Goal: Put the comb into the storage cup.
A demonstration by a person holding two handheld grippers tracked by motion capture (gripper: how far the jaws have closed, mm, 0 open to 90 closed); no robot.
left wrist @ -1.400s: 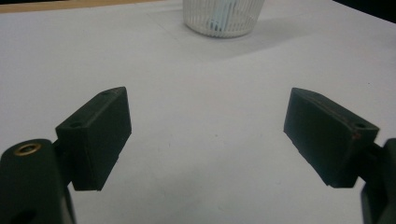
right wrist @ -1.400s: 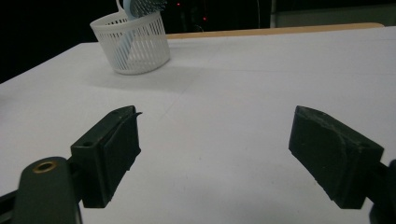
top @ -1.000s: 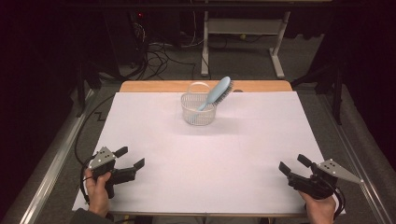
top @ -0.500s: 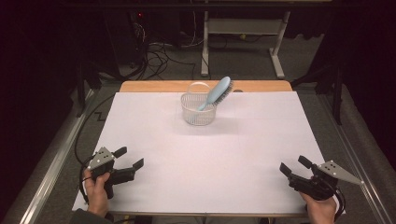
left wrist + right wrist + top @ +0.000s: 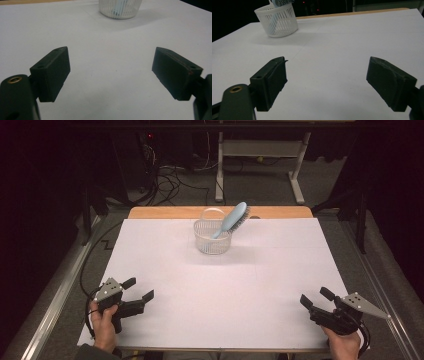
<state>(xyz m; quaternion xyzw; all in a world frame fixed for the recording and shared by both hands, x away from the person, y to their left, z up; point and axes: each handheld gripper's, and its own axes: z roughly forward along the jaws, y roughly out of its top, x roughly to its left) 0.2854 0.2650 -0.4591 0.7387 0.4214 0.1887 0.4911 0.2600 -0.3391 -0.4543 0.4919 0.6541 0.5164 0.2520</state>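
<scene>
Broadly, the white worktop [image 5: 165, 265] spreads ahead of both hand-held grippers. Well beyond them stands a white basket [image 5: 213, 237] with a blue hairbrush [image 5: 231, 219] leaning inside. Left hand-held gripper [image 5: 137, 296] and right hand-held gripper [image 5: 316, 299] gape wide, holding nothing.

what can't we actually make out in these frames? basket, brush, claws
- Hairbrush handle end: high view, hidden inside the white basket; whether it touches the bottom cannot be told.
- Brush head: right gripper view, cut off by the top edge.
- Basket rim: left gripper view, cut off by the top edge; the brush is a blue blur behind the slats.
- Other basket contents: hidden by the wall.
- Left claw and right claw: both open, holding nothing.
</scene>
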